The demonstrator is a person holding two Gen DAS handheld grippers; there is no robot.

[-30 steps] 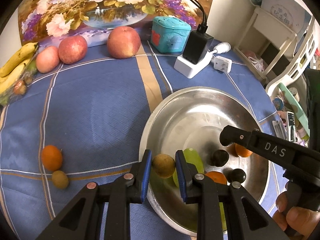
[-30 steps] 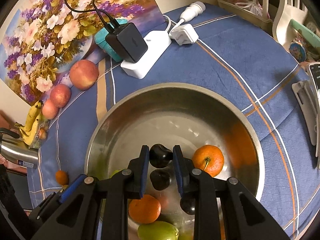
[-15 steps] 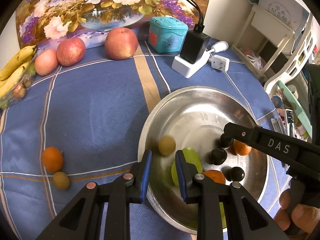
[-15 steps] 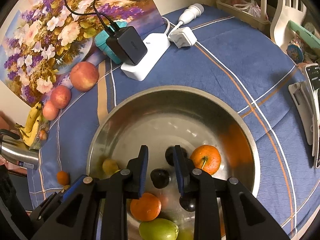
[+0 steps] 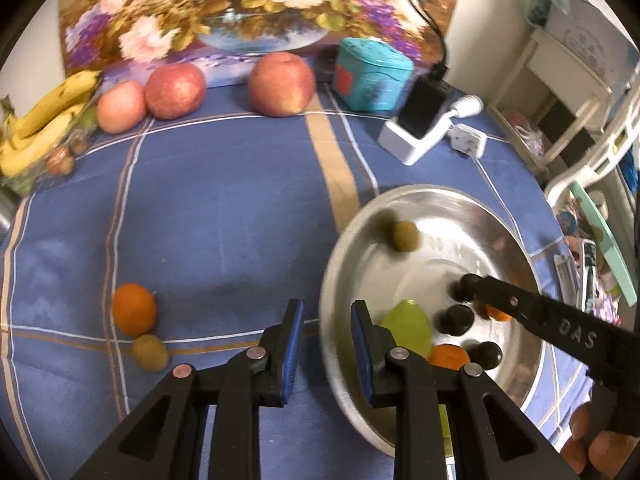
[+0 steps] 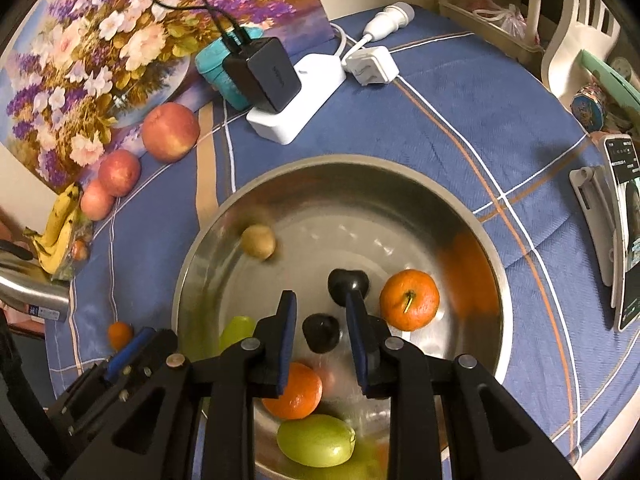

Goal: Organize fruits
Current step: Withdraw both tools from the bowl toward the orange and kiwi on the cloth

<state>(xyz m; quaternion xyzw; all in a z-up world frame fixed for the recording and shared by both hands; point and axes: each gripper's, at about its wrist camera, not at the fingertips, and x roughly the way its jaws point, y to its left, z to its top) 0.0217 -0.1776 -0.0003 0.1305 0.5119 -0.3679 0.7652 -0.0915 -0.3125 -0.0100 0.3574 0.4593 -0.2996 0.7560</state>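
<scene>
A steel bowl (image 6: 472, 216) (image 5: 472, 200) on the blue tablecloth holds a small tan fruit (image 6: 258, 242) (image 5: 405, 235), oranges (image 6: 409, 299), green fruit (image 6: 316, 440) and dark plums (image 6: 347, 283). My left gripper (image 5: 326, 344) is open and empty over the bowl's left rim. My right gripper (image 6: 320, 332) is open and empty above a dark plum (image 6: 321, 332) in the bowl. An orange (image 5: 134, 309) and a small tan fruit (image 5: 150, 352) lie on the cloth to the left.
Three apples (image 5: 281, 83) and bananas (image 5: 44, 120) lie at the back left before a flower painting (image 5: 240, 8). A teal tin (image 5: 372, 74), a charger with plugs (image 5: 424, 128) and a phone on a stand (image 6: 616, 232) are nearby. A steel flask (image 6: 28, 292) is at the left.
My left gripper opened and let the small tan fruit fall; it rolled to the bowl's far left side. My right gripper opened and dropped a dark plum. The left gripper shifted left.
</scene>
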